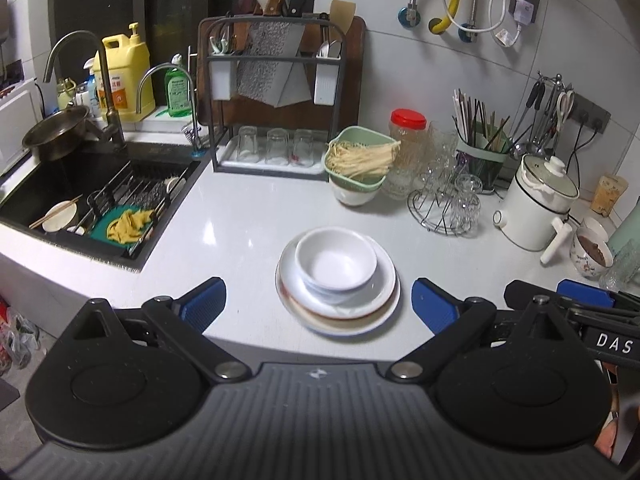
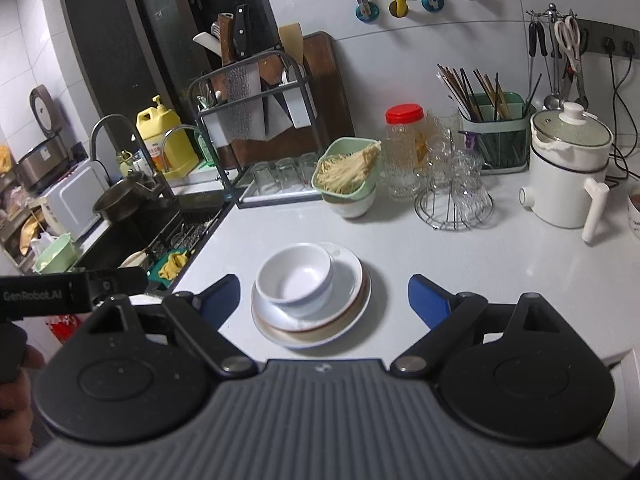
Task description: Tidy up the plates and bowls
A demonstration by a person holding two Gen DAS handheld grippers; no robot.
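a: what are the grippers doing?
b: left gripper [image 1: 318, 304] and right gripper [image 2: 324, 298] both gape wide, holding nothing, framing the stack.
a: where's the crockery?
b: a white bowl [image 1: 336, 260] nests on stacked plates [image 1: 340, 312] on the counter [image 1: 240, 216], probably gathered for tidying.

Glossy ceramic bowl [image 1: 336, 260] (smooth countertop [image 1: 240, 216])

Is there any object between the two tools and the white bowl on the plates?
Nothing visible. The white bowl sits on the stacked plates, with only bare counter before the open left tool and the open right tool. The green basket and glass rack stand behind.
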